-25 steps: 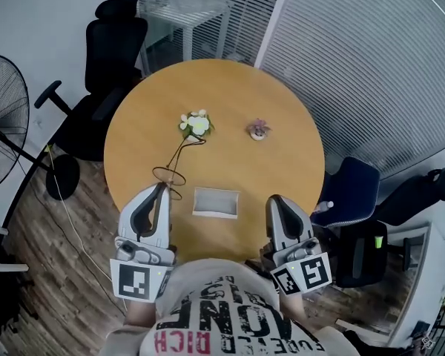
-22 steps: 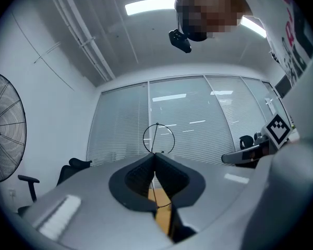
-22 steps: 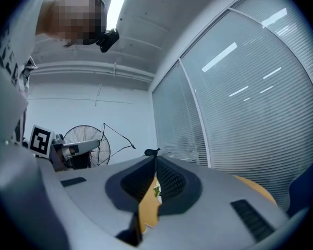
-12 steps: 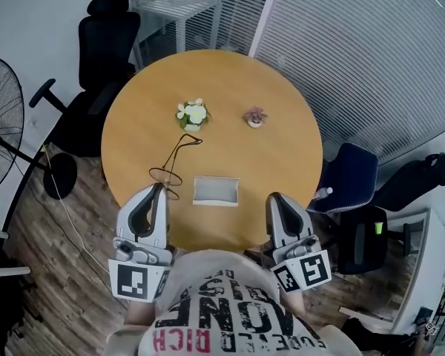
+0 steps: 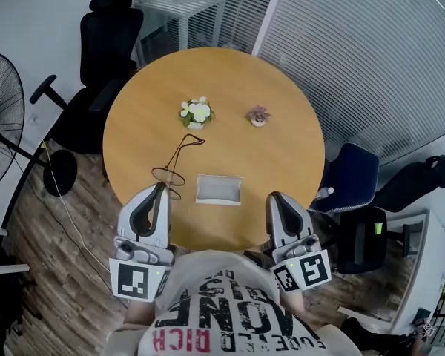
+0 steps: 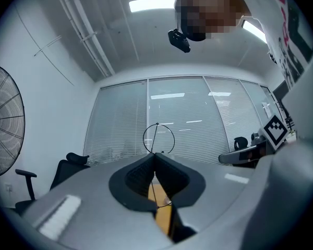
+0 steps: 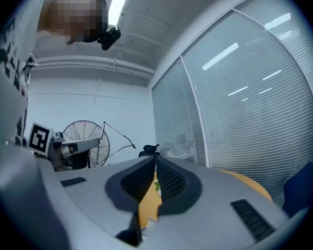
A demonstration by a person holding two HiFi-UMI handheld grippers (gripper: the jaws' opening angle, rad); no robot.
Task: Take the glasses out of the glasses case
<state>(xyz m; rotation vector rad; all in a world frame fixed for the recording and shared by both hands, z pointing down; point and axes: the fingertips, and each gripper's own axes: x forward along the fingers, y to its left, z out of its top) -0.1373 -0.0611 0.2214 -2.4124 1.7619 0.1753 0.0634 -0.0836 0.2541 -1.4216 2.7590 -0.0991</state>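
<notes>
A thin wire-framed pair of glasses [image 5: 168, 175] hangs off the tip of my left gripper [image 5: 162, 187], just above the near left part of the round wooden table [image 5: 282, 154]. One long wire arm reaches toward the table's middle. In the left gripper view a round wire rim [image 6: 156, 137] rises above the shut left gripper [image 6: 155, 155], with a wire caught between the pads. The pale, open glasses case [image 5: 219, 190] lies on the table between my two grippers. My right gripper [image 5: 276, 198] hovers at the near table edge, shut and with nothing in it; the right gripper view shows the right gripper [image 7: 156, 158] shut the same way.
A small pot of white flowers [image 5: 196, 113] and a tiny pink plant [image 5: 259, 116] stand mid-table. Black office chairs [image 5: 107, 43] and a floor fan [image 5: 0, 124] are at the left, and a blue chair [image 5: 348, 184] at the right. Glass walls with blinds run behind the table.
The head view has shifted, so the table and case sit a little higher in the picture. Both grippers and the held glasses keep their places.
</notes>
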